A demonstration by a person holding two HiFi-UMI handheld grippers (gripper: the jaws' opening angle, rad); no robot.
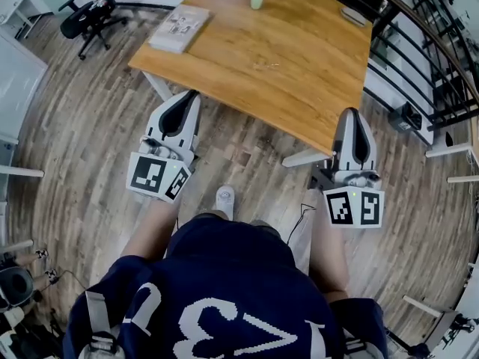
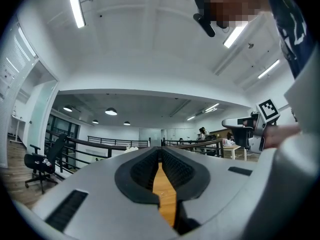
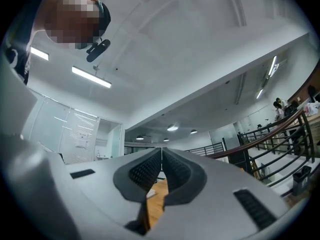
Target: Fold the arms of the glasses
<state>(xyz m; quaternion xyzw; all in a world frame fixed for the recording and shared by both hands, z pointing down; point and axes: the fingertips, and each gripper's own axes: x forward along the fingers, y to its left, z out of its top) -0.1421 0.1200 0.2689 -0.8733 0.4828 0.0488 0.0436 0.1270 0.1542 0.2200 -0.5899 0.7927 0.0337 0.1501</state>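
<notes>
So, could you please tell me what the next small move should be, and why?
Probably carry the left gripper and right gripper forward over the table toward the faint small shape mid-table, likely the glasses. Both grippers are shut and empty, and sit only at the table's near edge, short of that shape.

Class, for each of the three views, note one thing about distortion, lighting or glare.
Head view: the wide lens bends the railing and floor boards into curves, and the table is evenly lit without glare. Left gripper view: the strip light blows out white, and the left hand-held gripper looms large. Right gripper view: black corners ring the image, and the light bar glares.
</notes>
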